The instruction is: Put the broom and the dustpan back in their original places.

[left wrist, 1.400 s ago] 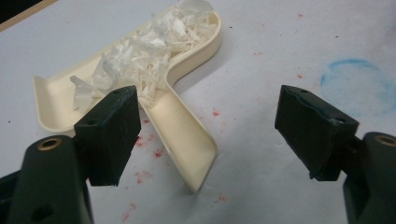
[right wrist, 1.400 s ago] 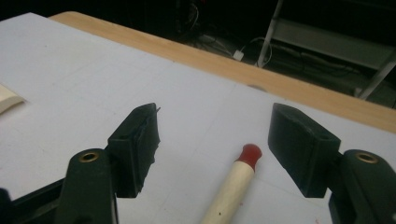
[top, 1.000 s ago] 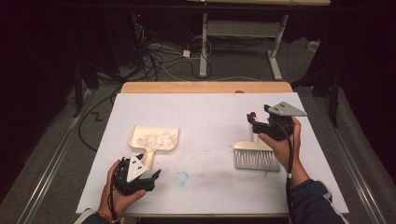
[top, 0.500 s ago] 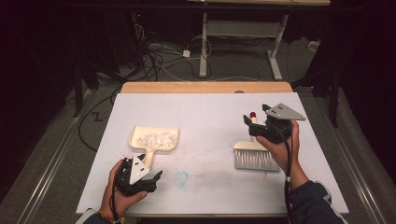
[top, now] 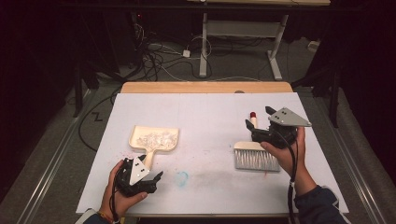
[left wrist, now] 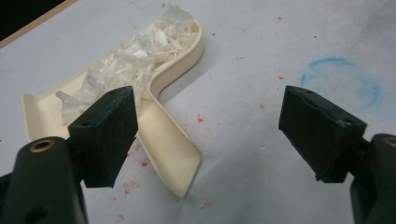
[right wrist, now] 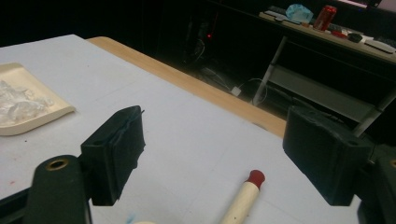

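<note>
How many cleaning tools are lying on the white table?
2. The cream plastic dustpan, full of white paper shreds, lies at the left; the cream-handled brush with grey bristles lies at the right.

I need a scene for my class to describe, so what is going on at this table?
A person has swept white paper shreds into a cream plastic dustpan on the white table. The left gripper hovers open near the dustpan's handle. The right gripper, its jaws just opened with nothing between them, is above the cream hand brush with grey bristles, which lies flat on the table.
</note>
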The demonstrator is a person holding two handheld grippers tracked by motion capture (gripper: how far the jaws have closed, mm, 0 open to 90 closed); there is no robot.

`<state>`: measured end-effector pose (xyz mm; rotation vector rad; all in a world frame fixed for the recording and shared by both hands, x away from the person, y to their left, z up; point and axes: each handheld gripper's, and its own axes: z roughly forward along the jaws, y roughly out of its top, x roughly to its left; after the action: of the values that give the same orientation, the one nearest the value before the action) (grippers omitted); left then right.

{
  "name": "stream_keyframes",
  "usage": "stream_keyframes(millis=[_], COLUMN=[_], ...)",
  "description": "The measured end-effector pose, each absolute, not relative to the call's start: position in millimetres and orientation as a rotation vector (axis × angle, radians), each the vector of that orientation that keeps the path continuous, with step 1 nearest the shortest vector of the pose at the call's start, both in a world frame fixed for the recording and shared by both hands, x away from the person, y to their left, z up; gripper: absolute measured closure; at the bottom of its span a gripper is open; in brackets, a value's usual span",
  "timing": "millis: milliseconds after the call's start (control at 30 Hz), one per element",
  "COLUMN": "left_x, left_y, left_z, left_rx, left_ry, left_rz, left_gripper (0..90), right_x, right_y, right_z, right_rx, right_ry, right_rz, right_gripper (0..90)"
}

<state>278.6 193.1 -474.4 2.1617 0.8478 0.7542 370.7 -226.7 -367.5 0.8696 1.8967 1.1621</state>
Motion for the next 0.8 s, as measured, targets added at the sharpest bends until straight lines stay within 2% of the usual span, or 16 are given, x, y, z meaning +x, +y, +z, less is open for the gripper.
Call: stream_keyframes(millis=[800], left_x=[273], left_y=[192], left_z=[-472], left_rx=[2.143], left_ry=[0.816], left_rz=[0.761], left_gripper=[19.7], right_x=[334], right_y=[-244], right_z=[-364], right_rx=[0.778], right_ry=[1.917], right_rz=[1.153], right_gripper=[20.7])
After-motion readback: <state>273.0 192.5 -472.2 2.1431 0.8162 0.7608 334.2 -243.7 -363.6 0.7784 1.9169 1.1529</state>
